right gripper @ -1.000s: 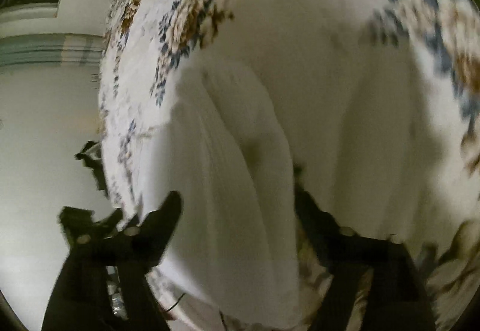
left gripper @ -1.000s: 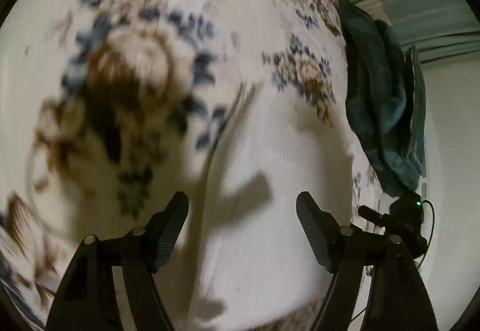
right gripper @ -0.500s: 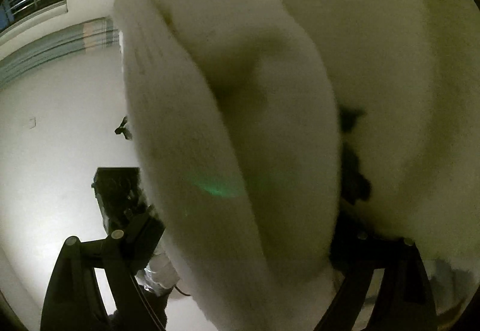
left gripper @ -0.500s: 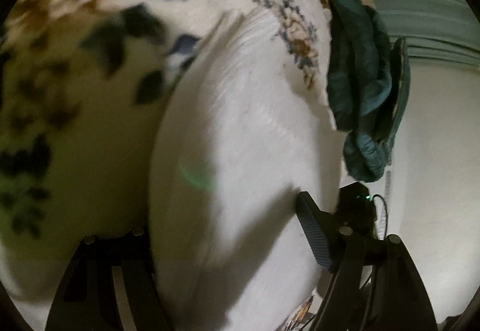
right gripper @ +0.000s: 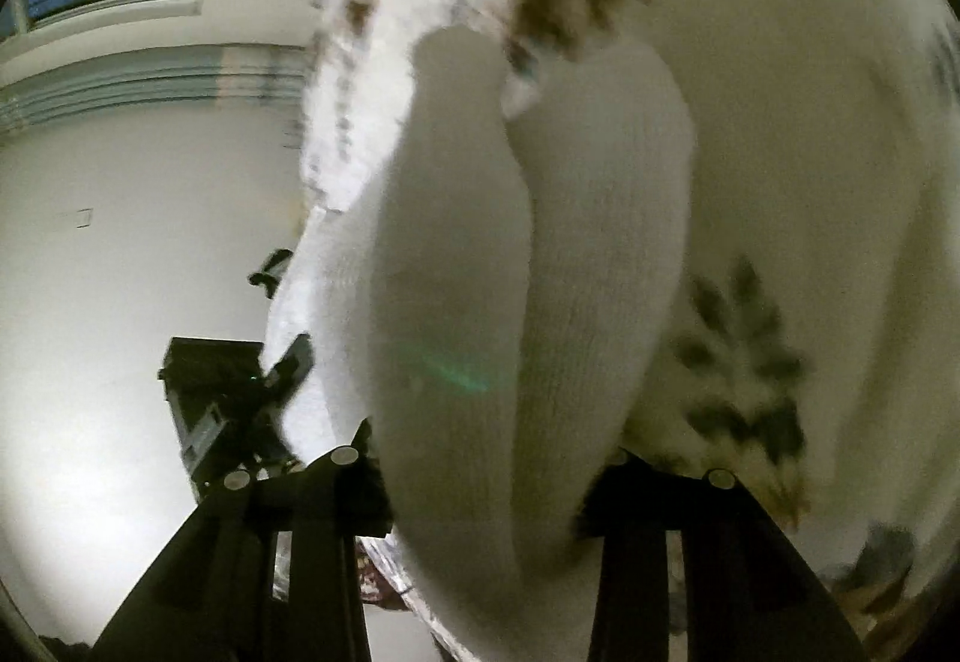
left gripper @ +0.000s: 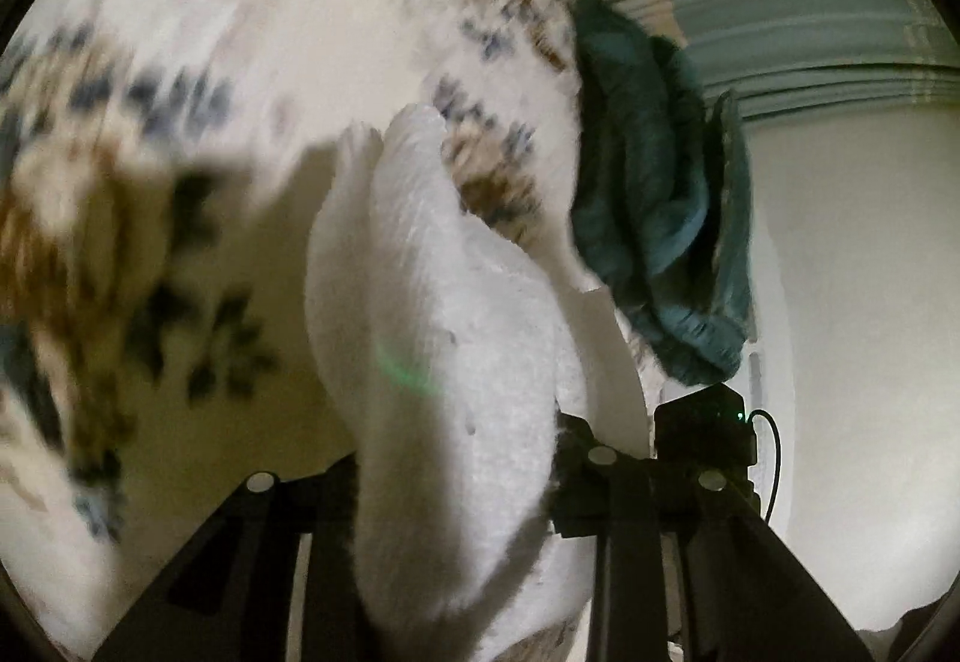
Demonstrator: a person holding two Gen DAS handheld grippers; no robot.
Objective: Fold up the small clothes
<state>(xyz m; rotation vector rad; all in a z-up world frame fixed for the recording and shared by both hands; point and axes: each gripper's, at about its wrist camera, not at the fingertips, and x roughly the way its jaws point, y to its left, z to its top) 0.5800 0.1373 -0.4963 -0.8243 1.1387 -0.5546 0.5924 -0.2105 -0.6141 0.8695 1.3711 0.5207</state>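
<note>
White garment: a small white knitted piece [left gripper: 444, 362] hangs lifted between both tools, above the floral bedspread [left gripper: 180, 152] of the bed, doubled into two lobes in the right wrist view [right gripper: 510, 302].
Left hand-held gripper [left gripper: 462, 488]: closed on the white garment, cloth bulging out between the fingers.
Right hand-held gripper [right gripper: 486, 476]: likewise clamped on the cloth, at another part of it.
Why held so: pinched at two points, the piece can likely be raised so one half drops over the other (a judgement, not seen).
Teal clothes [left gripper: 654, 218]: heaped at the bed's edge, apart from the white piece, probably set aside.
Change: a second ago both sets of fingers stood spread over the garment lying flat; now they grip it and it is off the bedspread.
</note>
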